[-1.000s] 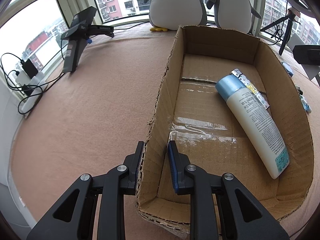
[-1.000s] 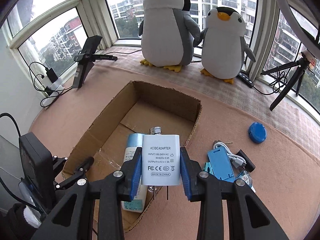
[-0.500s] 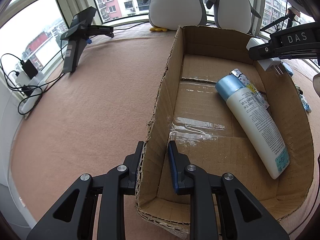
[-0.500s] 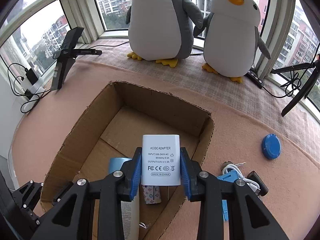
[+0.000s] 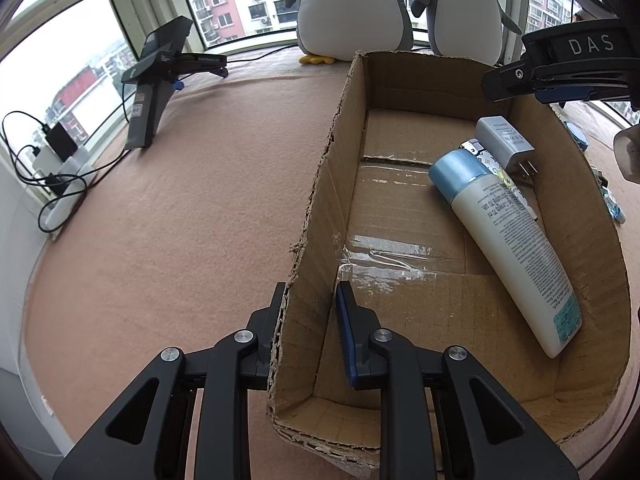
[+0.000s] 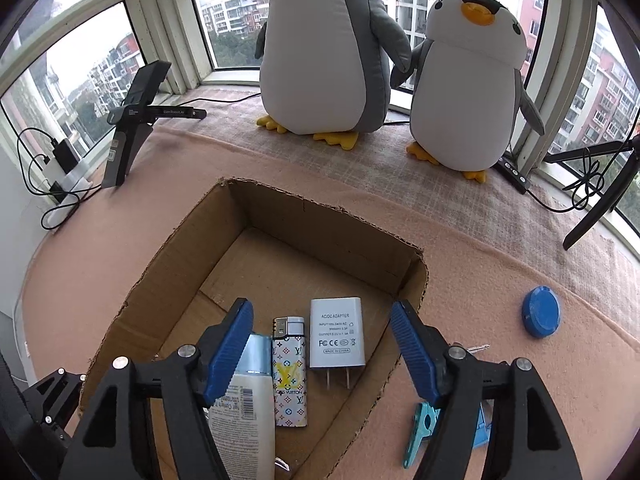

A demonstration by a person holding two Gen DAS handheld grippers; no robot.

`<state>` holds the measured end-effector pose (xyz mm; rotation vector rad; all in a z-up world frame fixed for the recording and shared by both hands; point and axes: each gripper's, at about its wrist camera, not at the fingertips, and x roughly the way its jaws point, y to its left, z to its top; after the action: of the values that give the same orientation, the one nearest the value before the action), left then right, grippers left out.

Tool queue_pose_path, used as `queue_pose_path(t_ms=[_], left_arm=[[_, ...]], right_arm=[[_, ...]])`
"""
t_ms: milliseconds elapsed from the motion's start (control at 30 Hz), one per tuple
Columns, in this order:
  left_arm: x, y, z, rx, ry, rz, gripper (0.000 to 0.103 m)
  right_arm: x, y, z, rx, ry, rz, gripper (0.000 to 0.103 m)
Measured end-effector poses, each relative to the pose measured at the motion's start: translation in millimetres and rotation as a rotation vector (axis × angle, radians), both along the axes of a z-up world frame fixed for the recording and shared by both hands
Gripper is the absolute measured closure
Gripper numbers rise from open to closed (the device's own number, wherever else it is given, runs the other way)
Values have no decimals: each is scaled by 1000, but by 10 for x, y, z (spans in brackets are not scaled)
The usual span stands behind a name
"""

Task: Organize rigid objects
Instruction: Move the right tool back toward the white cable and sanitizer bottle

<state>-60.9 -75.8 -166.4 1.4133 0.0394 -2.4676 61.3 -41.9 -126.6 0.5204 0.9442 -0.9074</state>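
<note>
A cardboard box (image 5: 320,184) (image 6: 304,216) stands open on the pink cloth. My left gripper (image 5: 310,304) is shut on the box's left wall, one finger outside and one inside. On the box floor lie a white AC adapter (image 6: 337,333) (image 5: 505,142), a patterned lighter (image 6: 289,372) (image 5: 490,160) and a white bottle with a blue cap (image 5: 508,220) (image 6: 244,404). My right gripper (image 6: 322,350) hovers above them with its jaws opening, the adapter lying free below them. In the left wrist view the right gripper (image 5: 560,80) shows above the box's far right corner.
Two plush penguins (image 6: 332,48) (image 6: 468,80) stand by the window. A blue round lid (image 6: 541,311), a teal clip (image 6: 420,432) and other small items lie on the cloth right of the box. A black stand (image 5: 160,76) and cables (image 5: 48,160) are at the left; a tripod (image 6: 600,192) at the right.
My right gripper came over the box with the adapter, then spread its jaws; the adapter dropped onto the box floor beside the lighter. The left gripper kept its hold on the wall.
</note>
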Motion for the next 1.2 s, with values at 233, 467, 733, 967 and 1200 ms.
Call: queue_pose_path(t_ms=[233,467,733,967,1200], left_arm=[[0,-4,0,1,0,1,83],[-1,-3,-1,1,0,2,83],[0,-4,-1,0,0,4,83],[1,-3,2,0,0,5,83],[-10,-10,1,-3,-2,7,83]], right_arm=[[-20,11,45,-3,-9,6,35],[-194,45,134,8,-40,10,35],[-746,17,231,74,-112,-30,35],[-1334,-26,153,135,-143,-96,38],[-1622,-158,3,214,-134,-105,68]])
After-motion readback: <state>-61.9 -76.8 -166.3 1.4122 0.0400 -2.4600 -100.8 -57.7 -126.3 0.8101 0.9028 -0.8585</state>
